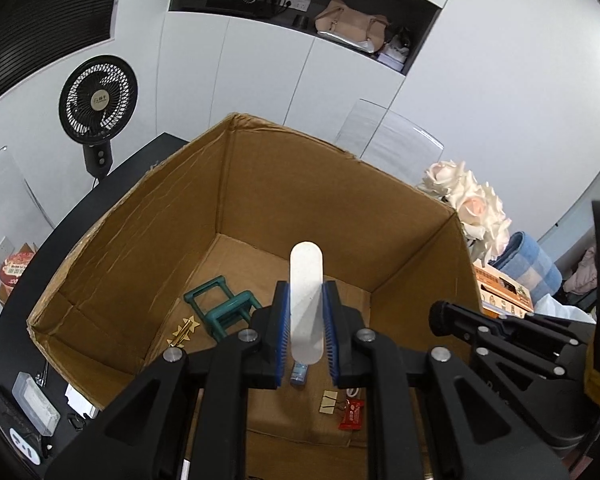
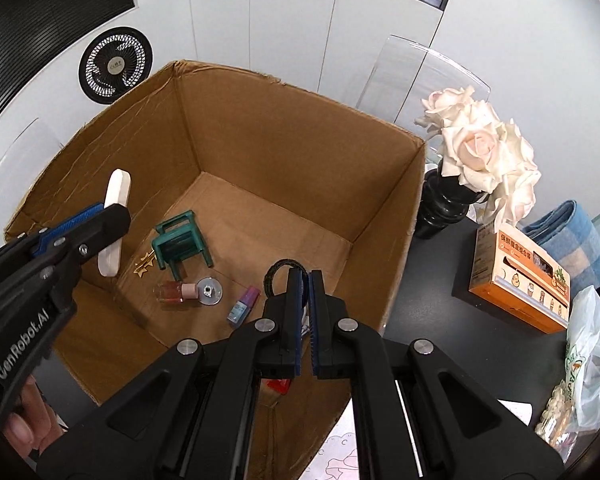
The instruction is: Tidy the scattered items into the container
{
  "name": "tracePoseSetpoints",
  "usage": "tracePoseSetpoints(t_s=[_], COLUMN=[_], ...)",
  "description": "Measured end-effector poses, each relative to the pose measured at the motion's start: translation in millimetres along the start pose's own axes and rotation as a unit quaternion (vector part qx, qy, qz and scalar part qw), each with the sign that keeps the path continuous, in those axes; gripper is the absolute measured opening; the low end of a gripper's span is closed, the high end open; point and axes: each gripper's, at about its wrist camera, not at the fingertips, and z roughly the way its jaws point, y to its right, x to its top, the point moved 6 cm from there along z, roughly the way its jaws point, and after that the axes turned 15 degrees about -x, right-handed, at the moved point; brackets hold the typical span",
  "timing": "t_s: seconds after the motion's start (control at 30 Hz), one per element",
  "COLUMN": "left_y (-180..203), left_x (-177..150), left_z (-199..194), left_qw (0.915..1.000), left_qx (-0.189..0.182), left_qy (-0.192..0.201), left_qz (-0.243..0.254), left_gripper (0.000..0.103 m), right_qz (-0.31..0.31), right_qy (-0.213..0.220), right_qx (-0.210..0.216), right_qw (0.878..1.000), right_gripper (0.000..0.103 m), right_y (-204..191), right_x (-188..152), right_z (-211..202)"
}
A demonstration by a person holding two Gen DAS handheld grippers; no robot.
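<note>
- Left wrist view: the left hand-held gripper clamps a white oblong bar upright between its blue pads, above the open cardboard box; a green toy chair lies on the box floor below.
- Right wrist view: the right hand-held gripper, nearly closed, pinches a black ring over the box's near side; the bar hangs at far left.
</note>
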Motion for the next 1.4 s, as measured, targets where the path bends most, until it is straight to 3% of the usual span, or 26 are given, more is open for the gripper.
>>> tracePoseSetpoints(t_s=[0.4, 0.43, 0.47, 0.5, 0.53, 0.57, 0.83, 1.4], left_y=[-1, 0, 1, 2, 3, 4, 9, 22], left_x=[1, 1, 1, 2, 2, 2, 4, -5], left_z=[-8, -8, -9, -10, -11, -12, -20, -41], left_qw=[0.9996, 0.9996, 0.9996, 0.9996, 0.9995, 0.9995, 0.9987, 0.998], left_qx=[0.024, 0.022, 0.023, 0.024, 0.023, 0.023, 0.036, 0.033], left_qy=[0.012, 0.013, 0.014, 0.015, 0.016, 0.018, 0.025, 0.042], left_qz=[0.011, 0.008, 0.009, 0.01, 0.012, 0.015, 0.027, 0.034], left_gripper=[0.018, 0.029, 0.047, 0.057, 0.076, 0.089, 0.091, 0.091], right_qz=[-0.002, -0.002, -0.002, -0.002, -0.002, -0.001, -0.002, -0.007], right_qy=[0.013, 0.014, 0.015, 0.017, 0.018, 0.019, 0.03, 0.042], right_qx=[-0.019, -0.021, -0.023, -0.026, -0.028, -0.03, -0.043, -0.036], right_qw=[1.0, 1.0, 1.0, 1.0, 0.999, 0.999, 0.999, 0.998], right_gripper=[0.005, 0.011, 0.031, 0.044, 0.064, 0.075, 0.103, 0.103], right_y=[3, 4, 5, 5, 6, 6, 10, 10], right_x=[-5, -5, -5, -5, -6, -6, -7, -18], right_z=[-11, -13, -14, -15, -16, -17, -24, -43])
